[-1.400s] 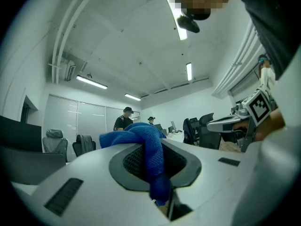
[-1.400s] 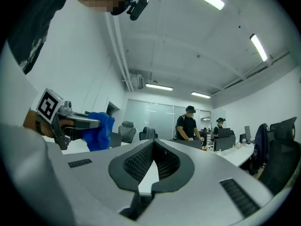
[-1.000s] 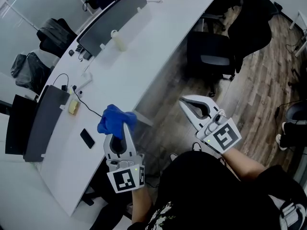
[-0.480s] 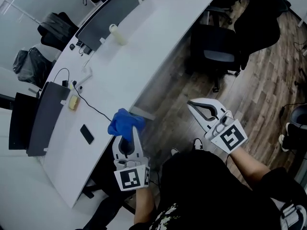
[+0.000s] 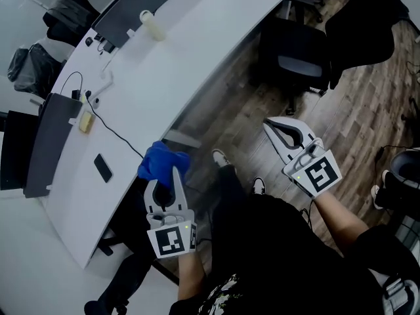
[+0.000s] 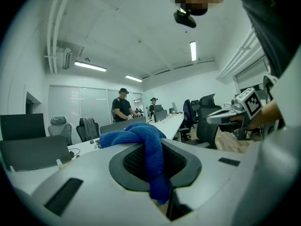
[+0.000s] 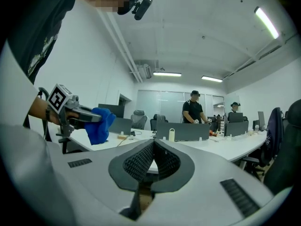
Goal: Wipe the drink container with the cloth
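My left gripper (image 5: 173, 170) is shut on a bunched blue cloth (image 5: 161, 161), held at the near edge of the long white table (image 5: 170, 64). The cloth (image 6: 141, 135) fills the jaws in the left gripper view and a tail hangs down between them. The drink container, a pale upright bottle (image 5: 152, 26), stands far off on the table next to a dark divider; it shows small in the right gripper view as the bottle (image 7: 172, 134). My right gripper (image 5: 272, 126) is shut and empty, held over the wooden floor, well right of the table.
On the table lie a black phone (image 5: 102, 168), a black cable (image 5: 111, 131) and a small yellow item (image 5: 86, 121). Dark dividers (image 5: 41, 143) line its far side. A black office chair (image 5: 298, 51) stands on the floor ahead. Two people (image 7: 193, 109) stand in the background.
Both grippers have drawn back and down from the table. The cloth was over the tabletop and is now at its near edge. Neither grip has changed.
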`<state>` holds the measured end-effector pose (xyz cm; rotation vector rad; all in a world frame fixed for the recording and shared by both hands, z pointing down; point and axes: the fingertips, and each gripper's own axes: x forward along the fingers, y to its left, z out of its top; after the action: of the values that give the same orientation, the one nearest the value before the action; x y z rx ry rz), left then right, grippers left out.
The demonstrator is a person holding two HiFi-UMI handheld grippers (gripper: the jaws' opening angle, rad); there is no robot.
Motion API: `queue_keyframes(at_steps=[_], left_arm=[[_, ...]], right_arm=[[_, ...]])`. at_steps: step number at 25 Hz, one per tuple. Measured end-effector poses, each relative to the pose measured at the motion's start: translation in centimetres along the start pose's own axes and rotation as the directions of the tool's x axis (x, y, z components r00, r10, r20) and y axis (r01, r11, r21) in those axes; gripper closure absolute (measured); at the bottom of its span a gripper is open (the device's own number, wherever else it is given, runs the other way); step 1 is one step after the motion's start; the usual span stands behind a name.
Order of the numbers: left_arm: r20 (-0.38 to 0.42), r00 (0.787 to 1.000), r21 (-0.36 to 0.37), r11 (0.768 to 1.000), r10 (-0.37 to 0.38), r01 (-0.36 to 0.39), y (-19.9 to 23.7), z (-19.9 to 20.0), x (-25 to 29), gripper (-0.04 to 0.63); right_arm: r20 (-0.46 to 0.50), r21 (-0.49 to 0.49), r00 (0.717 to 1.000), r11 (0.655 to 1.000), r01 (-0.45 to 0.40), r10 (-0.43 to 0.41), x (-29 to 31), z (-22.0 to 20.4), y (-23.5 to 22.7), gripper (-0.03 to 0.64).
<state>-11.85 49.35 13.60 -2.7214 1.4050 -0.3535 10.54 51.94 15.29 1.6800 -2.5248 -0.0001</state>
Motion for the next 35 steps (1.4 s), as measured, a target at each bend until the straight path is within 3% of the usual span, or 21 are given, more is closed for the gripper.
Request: queue_keyframes(at_steps=[6,10,25,35], left_arm=[[0.066,0.998,-0.009,1.0,-0.001,0.001,1.6,2.2,2.9,0.558],[0.102,0.995,0.03,1.0,-0.008,0.004,2.7,3.5,5.0,0.558],[0.138,0.99,0.039,0.999,-0.018,0.012,9.4,5.2,12.1,0.558],[0.167,0.986,0.032,0.999,-0.029,0.024,13.7,4.9,15.2,0.558]], right_arm=[[0.045,-0.043,0.999,0.999,0.013,-0.011,2.7,2.2,-1.7,0.626],[0.071,-0.046,0.997,0.998,0.04,-0.037,4.5,3.4,-2.5,0.626],[0.111,-0.072,0.988,0.991,0.113,-0.104,12.2,6.0,-5.8,0.626],[0.147,-0.149,0.982,0.979,0.141,-0.12,16.6,9.0,-6.1,0.626]])
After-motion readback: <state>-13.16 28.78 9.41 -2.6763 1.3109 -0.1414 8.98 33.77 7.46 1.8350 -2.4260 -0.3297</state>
